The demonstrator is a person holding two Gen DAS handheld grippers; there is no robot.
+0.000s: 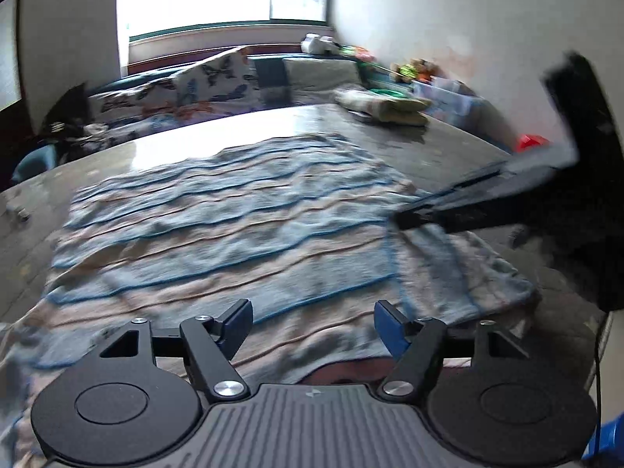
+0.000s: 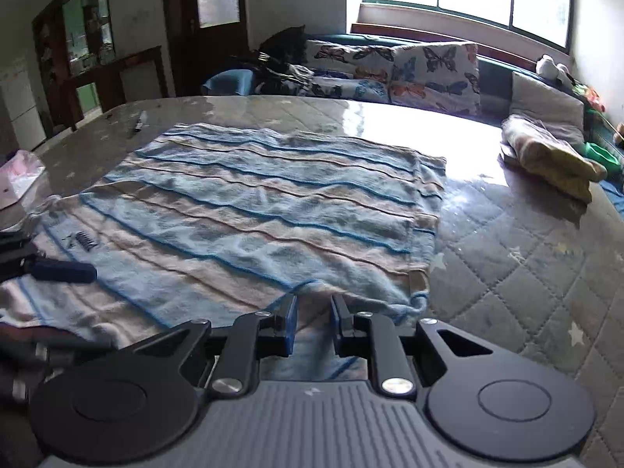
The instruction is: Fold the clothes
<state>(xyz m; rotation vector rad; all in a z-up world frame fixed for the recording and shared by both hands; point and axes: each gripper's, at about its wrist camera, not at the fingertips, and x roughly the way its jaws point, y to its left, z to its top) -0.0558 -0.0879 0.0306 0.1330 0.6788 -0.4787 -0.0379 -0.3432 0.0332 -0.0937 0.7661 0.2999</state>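
A striped blue and beige towel [image 1: 234, 226] [image 2: 253, 210] lies spread on the quilted surface [image 2: 507, 257], its top layer folded over a lower one. My left gripper [image 1: 312, 318] hovers open over the towel's near edge, with nothing between its blue pads. One of its fingers [image 2: 66, 272] shows at the left of the right wrist view. My right gripper [image 2: 314, 312] sits at the near corner of the top layer, its pads close together on the cloth edge. In the left wrist view the right gripper [image 1: 405, 219] reaches in from the right, with its tips on the top layer's side edge.
A folded beige and yellow cloth pile [image 2: 546, 156] [image 1: 384, 107] rests at the far right. Butterfly cushions [image 2: 429, 74] line the back. A pen [image 2: 138, 121] and a pinkish bag [image 2: 19, 175] lie at the far left. Toys [image 1: 413, 68] sit along the wall.
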